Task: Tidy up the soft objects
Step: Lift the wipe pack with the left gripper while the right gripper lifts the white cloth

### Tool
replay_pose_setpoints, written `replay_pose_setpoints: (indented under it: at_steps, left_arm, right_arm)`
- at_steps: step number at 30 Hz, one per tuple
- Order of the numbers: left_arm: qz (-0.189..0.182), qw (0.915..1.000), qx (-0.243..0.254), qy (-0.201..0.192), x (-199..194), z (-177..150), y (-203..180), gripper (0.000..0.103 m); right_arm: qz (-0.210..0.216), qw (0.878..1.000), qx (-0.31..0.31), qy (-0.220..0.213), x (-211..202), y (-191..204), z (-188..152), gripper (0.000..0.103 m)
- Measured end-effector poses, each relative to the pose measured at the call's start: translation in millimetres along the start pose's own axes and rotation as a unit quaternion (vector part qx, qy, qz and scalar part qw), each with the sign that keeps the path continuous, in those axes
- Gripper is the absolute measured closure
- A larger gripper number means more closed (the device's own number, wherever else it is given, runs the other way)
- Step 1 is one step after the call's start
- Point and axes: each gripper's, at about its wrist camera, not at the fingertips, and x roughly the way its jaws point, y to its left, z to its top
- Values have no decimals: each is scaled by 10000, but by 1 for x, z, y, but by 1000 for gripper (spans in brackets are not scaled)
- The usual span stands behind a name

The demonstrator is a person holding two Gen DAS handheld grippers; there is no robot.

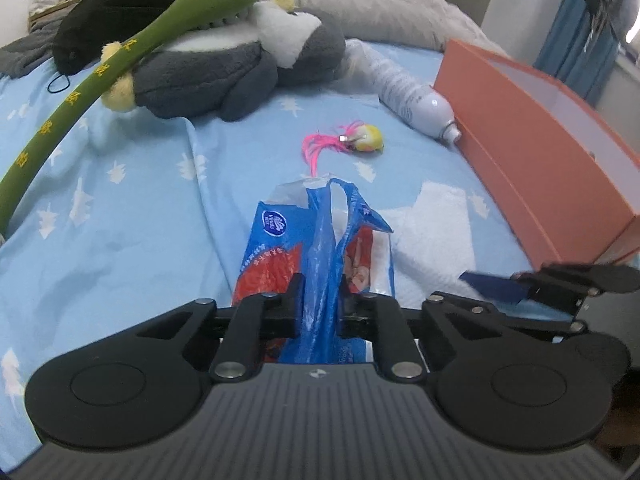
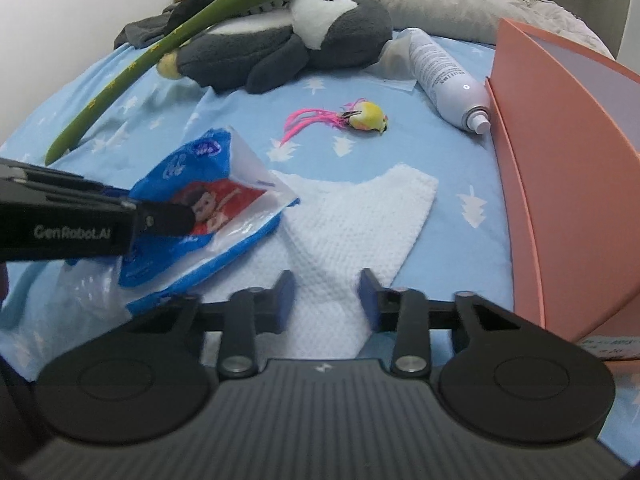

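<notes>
A blue and red plastic tissue pack lies crumpled on the blue bed sheet. My left gripper is shut on its loose blue film, which bunches up between the pads. Just to the right of the pack lies a white knitted cloth. My right gripper is low over the cloth's near end. The cloth is gathered narrow between the blue pads and fills the gap, so the gripper is shut on it.
An open orange box stands along the right. A white spray bottle lies against it. A yellow toy with pink feathers sits mid-bed. Behind are a grey penguin plush, a long green plush and a grey blanket.
</notes>
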Motion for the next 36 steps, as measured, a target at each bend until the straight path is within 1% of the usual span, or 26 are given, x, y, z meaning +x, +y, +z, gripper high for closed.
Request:
replay_pose_setpoints:
  at_steps: [1, 3, 4, 5, 6, 11, 14, 19, 29, 36]
  left_arm:
    - [34, 10000, -31, -22, -1, -1, -1, 89]
    - [63, 9999, -122, -68, -5, -2, 0, 93]
    - [53, 9997, -198, -92, -8, -2, 1, 93]
    - [43, 9996, -264, -114, -11, -2, 2, 93]
    - [33, 9994, -309, -138, -14, -2, 2, 94]
    - [56, 9983, -490, -312, -34, 0, 2, 96]
    - [80, 9978, -521, -408, -47, 3, 1, 96]
    - [60, 9969, -601, -503, -66, 10, -1, 96]
    - [-11, 9965, -582, -602, -101, 31, -24, 96]
    - [-125, 9954, -534, -782, -128, 48, -43, 96]
  right_arm:
    - [-31, 10000, -37, 7, 0, 2, 0, 77]
    - [-125, 9999, -113, 1, -3, 4, 0, 88]
    - [-139, 9998, -113, -4, -4, 4, 1, 90]
    - [-131, 9999, -70, -17, -7, 3, 1, 94]
    - [-125, 9999, -18, -39, -10, 3, 1, 95]
    - [-173, 9996, 100, -210, -29, 2, 3, 96]
    - [-282, 9990, 110, -344, -43, 2, 5, 96]
    - [-334, 9979, 279, -478, -67, -4, 9, 96]
    - [-389, 9953, 623, -638, -119, -13, 19, 96]
    - [-554, 9906, 864, -906, -160, -27, 26, 96]
